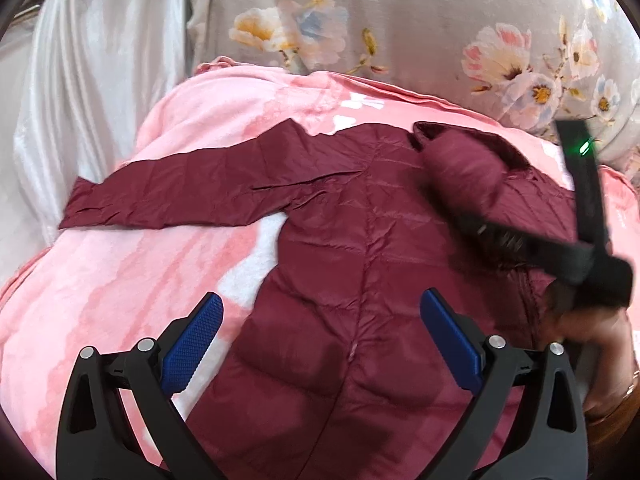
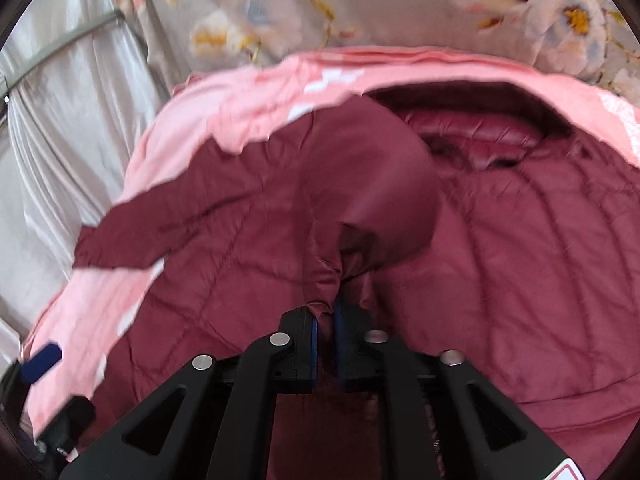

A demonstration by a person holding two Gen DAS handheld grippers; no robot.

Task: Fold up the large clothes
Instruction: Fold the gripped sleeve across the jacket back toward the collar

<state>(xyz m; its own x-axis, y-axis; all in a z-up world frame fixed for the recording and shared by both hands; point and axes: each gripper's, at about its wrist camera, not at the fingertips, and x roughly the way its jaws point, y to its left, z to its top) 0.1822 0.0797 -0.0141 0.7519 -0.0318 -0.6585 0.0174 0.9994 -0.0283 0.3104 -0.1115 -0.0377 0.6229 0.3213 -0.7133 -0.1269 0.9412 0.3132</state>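
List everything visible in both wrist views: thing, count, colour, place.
jacket: one, maroon, quilted, spread on the blanket; one sleeve stretched out to the picture's left, the other sleeve lifted and folded over the body.
blanket: one, pink with white patches, under the jacket.
floral sheet: one, grey with white and yellow flowers, beyond the blanket.
curtain: one, silvery white, far left.
left tool: one, black with blue pads, open above the jacket's lower part, nothing between the pads.
right tool: one, black with blue pads, pinching the lifted sleeve's end.
hand: one, at the right edge of the left wrist view, holding the right tool.
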